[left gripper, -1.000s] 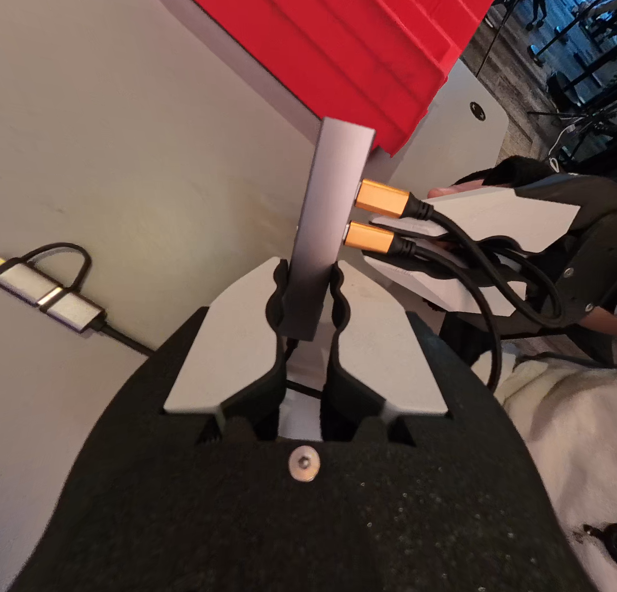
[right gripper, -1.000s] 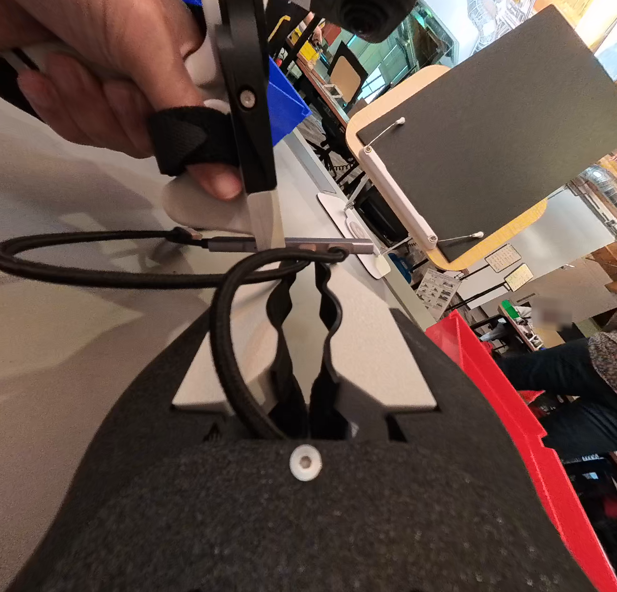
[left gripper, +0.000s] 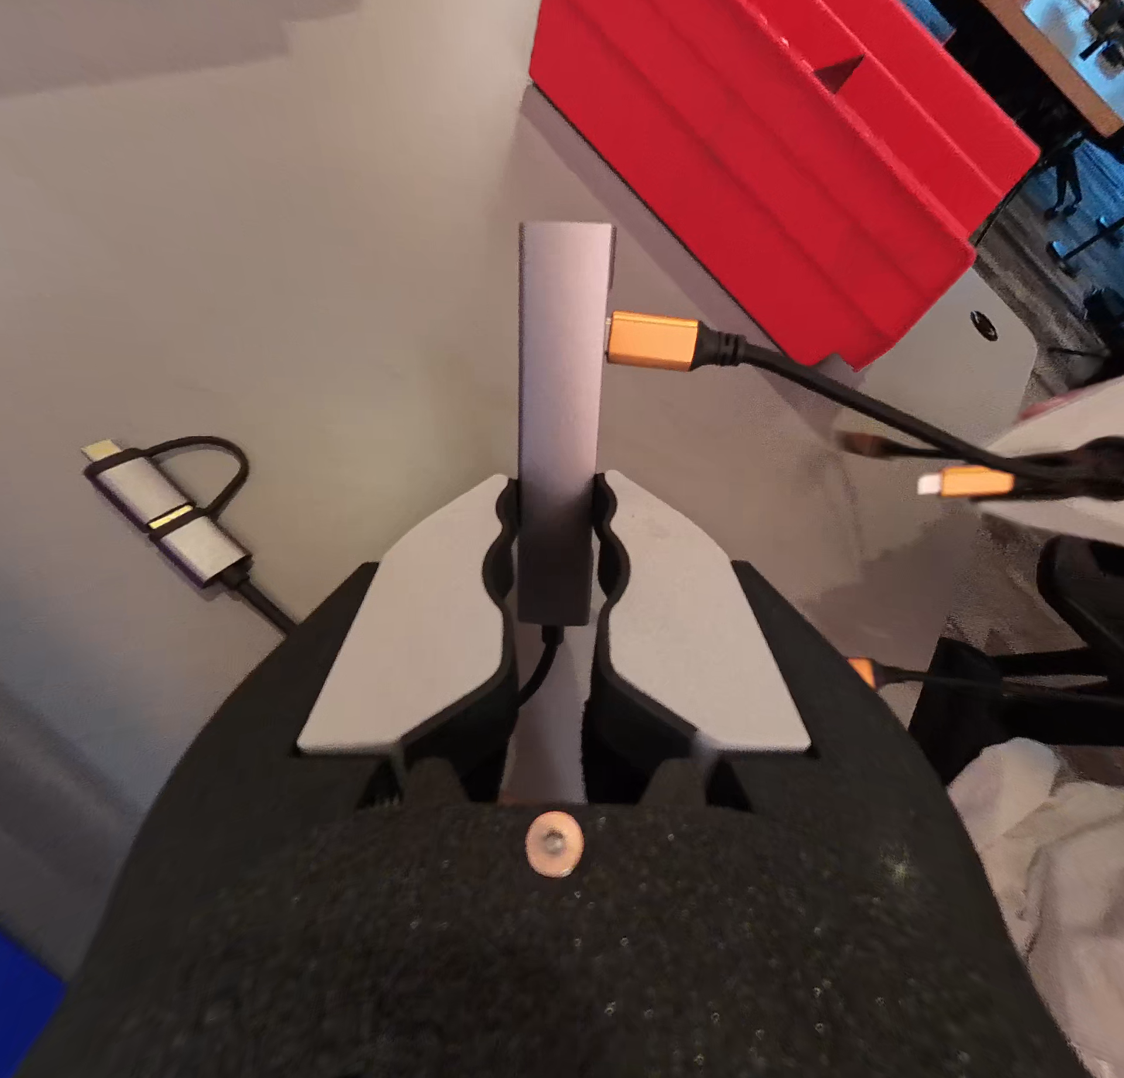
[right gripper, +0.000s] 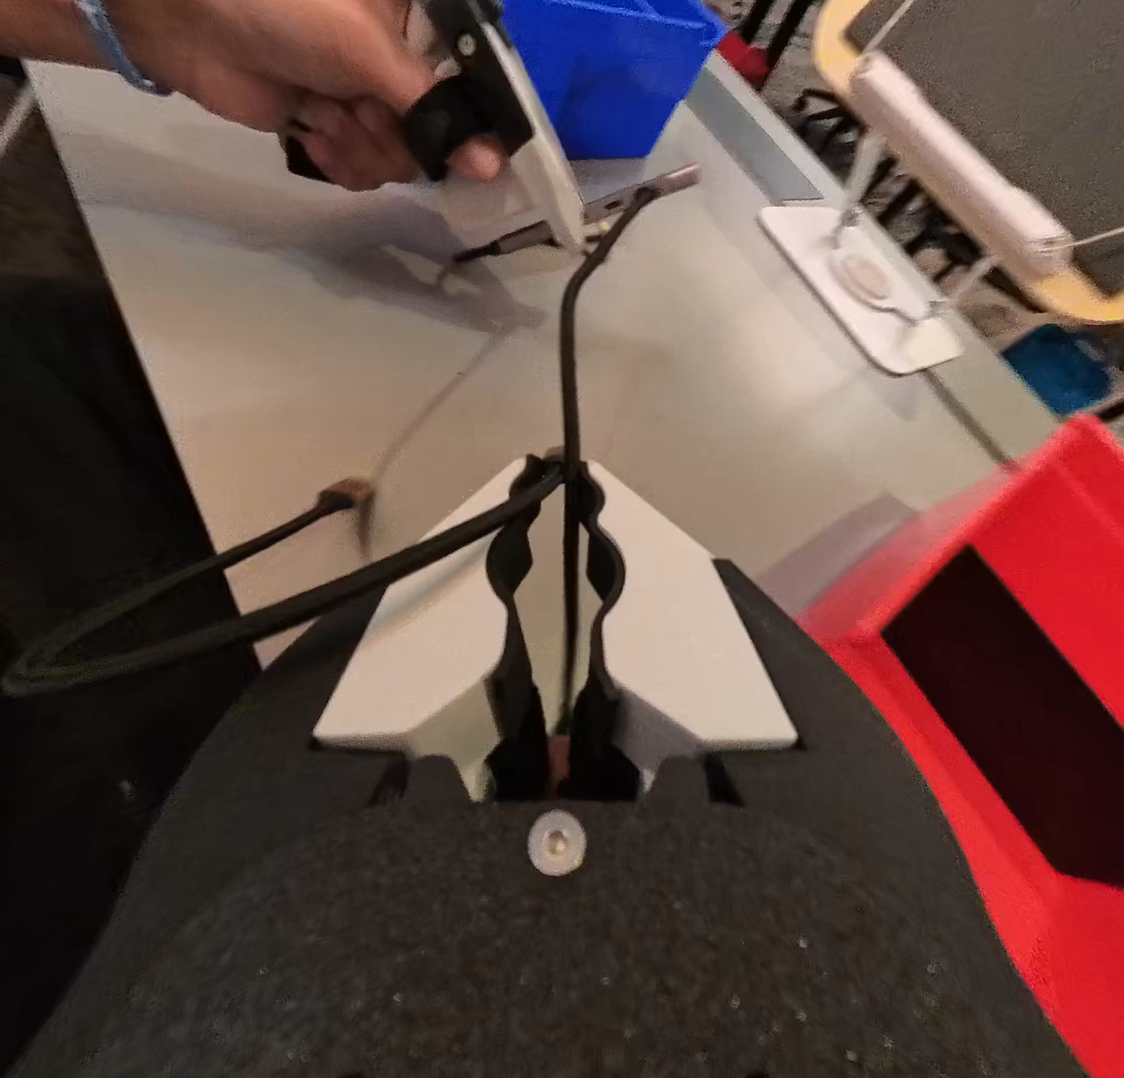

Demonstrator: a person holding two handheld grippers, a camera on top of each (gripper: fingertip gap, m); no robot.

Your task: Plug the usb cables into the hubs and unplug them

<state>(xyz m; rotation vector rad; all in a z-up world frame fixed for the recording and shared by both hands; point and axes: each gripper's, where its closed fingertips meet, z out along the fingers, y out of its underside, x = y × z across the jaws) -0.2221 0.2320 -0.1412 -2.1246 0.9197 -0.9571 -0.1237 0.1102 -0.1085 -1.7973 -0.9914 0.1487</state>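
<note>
I can't find any words, numbers or signs to read in my two camera views right now.

Each wrist camera looks forward, close over its own fingers; both views share the grey table (left gripper: 304, 258) and red bin (right gripper: 1003, 562).
</note>
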